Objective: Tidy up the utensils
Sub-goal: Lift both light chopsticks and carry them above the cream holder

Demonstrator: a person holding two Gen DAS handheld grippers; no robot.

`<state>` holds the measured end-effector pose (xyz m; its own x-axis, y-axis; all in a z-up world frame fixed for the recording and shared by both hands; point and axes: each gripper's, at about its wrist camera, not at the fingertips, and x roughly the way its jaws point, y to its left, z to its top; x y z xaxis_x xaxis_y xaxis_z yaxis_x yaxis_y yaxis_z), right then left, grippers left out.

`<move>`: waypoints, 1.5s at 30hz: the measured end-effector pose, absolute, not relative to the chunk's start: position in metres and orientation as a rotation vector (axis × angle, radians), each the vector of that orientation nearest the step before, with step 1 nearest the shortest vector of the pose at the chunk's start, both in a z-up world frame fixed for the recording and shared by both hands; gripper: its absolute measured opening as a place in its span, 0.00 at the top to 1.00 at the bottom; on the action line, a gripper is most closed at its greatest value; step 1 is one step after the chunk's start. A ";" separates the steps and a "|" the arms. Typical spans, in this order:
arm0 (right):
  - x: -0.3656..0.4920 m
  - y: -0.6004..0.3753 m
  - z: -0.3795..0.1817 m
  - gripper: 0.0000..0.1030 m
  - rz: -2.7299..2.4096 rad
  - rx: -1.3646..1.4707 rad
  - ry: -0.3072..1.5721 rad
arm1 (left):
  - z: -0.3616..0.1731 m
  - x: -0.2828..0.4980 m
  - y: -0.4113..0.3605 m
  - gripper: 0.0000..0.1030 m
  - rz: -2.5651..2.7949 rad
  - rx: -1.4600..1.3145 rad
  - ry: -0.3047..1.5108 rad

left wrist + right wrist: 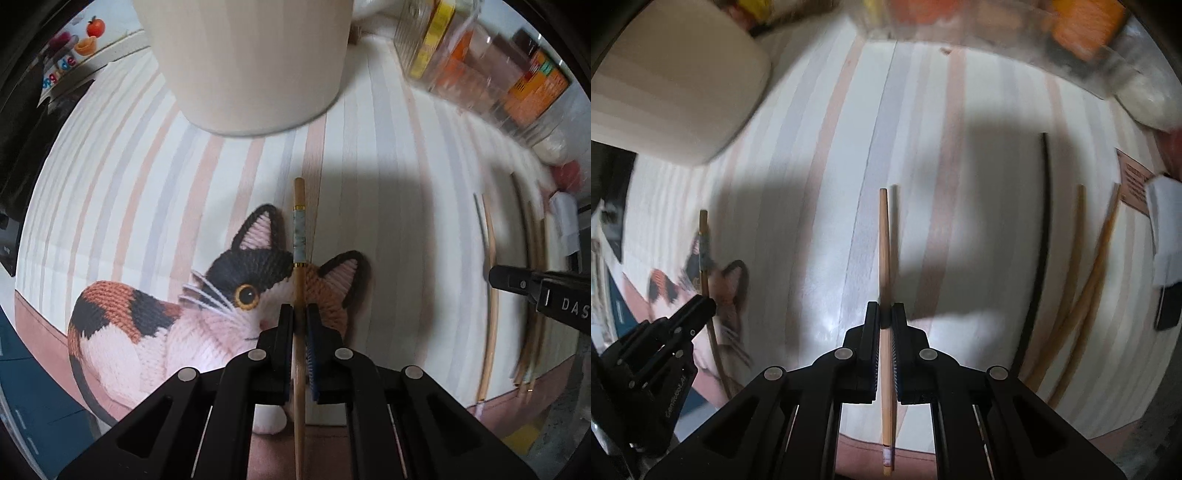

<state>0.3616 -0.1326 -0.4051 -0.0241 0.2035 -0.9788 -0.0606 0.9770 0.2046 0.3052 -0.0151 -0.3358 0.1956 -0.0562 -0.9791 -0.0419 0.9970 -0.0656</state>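
left gripper (298, 314): jaws clamped on a banded chopstick (298, 236) over the cat picture (147, 325) | right gripper (885, 314): jaws pinching a plain chopstick (884, 258) above the striped table (960, 110) | spare chopsticks (1082, 277) lying far right (blurry) | cream holder (251, 62) at the far side

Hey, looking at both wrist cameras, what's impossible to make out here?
- Cream container, left wrist view: its top is cut off by the frame edge, so its contents are unseen.
- Jars, both views: labels blurred, unreadable.
- Loose chopsticks, right wrist view: smeared and overlapping, so the count is unclear.
- Cat's nose, left wrist view: behind the left claw.
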 end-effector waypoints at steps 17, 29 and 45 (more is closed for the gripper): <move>0.339 -0.154 -0.279 0.94 0.287 0.164 1.164 | -0.212 0.295 -0.009 0.96 -0.066 -0.106 1.051; 0.381 -0.157 -0.119 0.95 0.351 0.237 0.781 | -0.046 0.334 0.003 0.96 -0.132 -0.214 0.694; 0.459 -0.098 -0.046 0.95 0.448 0.220 0.727 | 0.007 0.444 0.061 0.96 -0.026 -0.235 0.571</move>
<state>0.4595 -0.0975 -0.0460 0.6583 0.4673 -0.5902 -0.3178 0.8832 0.3448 0.4437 0.0607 0.0068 0.8419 -0.0892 -0.5323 -0.0408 0.9729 -0.2277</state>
